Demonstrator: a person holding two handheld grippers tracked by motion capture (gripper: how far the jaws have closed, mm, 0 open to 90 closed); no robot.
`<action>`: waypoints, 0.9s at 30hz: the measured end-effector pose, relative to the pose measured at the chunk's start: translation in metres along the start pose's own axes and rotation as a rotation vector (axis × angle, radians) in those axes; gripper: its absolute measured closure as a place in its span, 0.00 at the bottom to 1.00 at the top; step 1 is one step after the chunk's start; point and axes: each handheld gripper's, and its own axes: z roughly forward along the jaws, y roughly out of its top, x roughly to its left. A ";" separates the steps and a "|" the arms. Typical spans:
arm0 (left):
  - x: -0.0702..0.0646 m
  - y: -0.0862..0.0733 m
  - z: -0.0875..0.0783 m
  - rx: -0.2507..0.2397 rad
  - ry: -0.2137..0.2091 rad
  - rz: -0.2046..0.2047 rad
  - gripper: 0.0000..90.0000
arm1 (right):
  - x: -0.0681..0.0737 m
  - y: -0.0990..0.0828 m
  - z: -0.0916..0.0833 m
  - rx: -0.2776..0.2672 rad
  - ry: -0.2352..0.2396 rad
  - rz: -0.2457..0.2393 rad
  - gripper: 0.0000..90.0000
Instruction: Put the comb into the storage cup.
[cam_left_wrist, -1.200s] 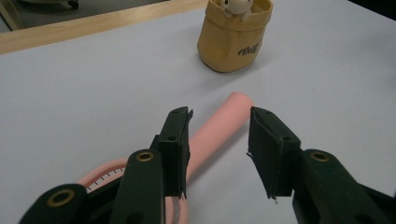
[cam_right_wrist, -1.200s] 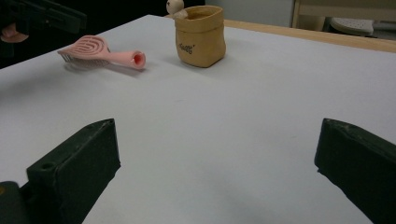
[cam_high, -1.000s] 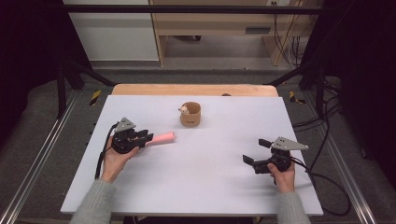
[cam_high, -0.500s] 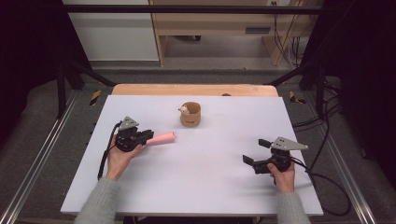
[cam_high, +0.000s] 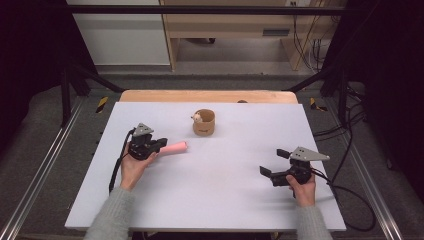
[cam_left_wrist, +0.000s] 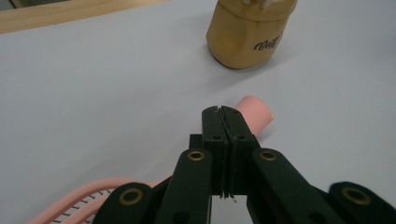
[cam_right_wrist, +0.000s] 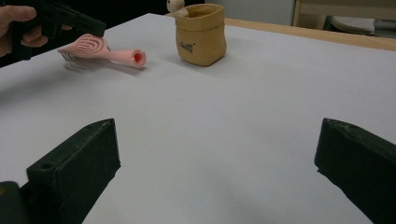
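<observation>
Writing first. The tan pouch (cam_left_wrist: 250, 32) carries dark script on its side. In the left gripper view I read only a fragment, something like "Bell", cut off by the curve of the fabric. In the right gripper view the same mark is too small for me to read.

Left gripper (cam_high: 161, 145): in its own view the two black jaws meet with no gap I can see, and the pink brush (cam_left_wrist: 254, 112) lies under and past their tips, its round handle end projecting beyond them toward the pouch. Pink ribs and bristles show low at the left of the jaws. From this view I cannot tell what exactly the jaws pinch.

The right gripper view adds what that view lacks: the brush (cam_right_wrist: 102, 52) seen side-on, its oval ribbed head up against the left gripper's black tip, bristles down, hollow handle end pointing away from that gripper. Brush is lifted slightly; a shadow lies below it on the white table (cam_right_wrist: 243, 126).

Right gripper (cam_high: 274, 163): jaws spread wide, nothing between them but bare tabletop. The pouch stands well ahead of them, left of centre.

The high view shows a small pale object (cam_high: 198, 118) poking from the pouch rim.
</observation>
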 end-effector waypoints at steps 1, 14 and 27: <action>0.000 0.001 0.002 0.004 0.001 -0.002 0.99 | 0.000 0.000 0.000 0.000 0.001 0.000 0.00; -0.001 0.002 0.017 0.024 0.026 -0.001 1.00 | 0.000 0.000 0.000 0.001 0.003 -0.001 0.00; 0.001 0.002 0.033 0.058 0.054 -0.012 1.00 | 0.000 0.000 0.001 0.003 0.005 -0.001 0.00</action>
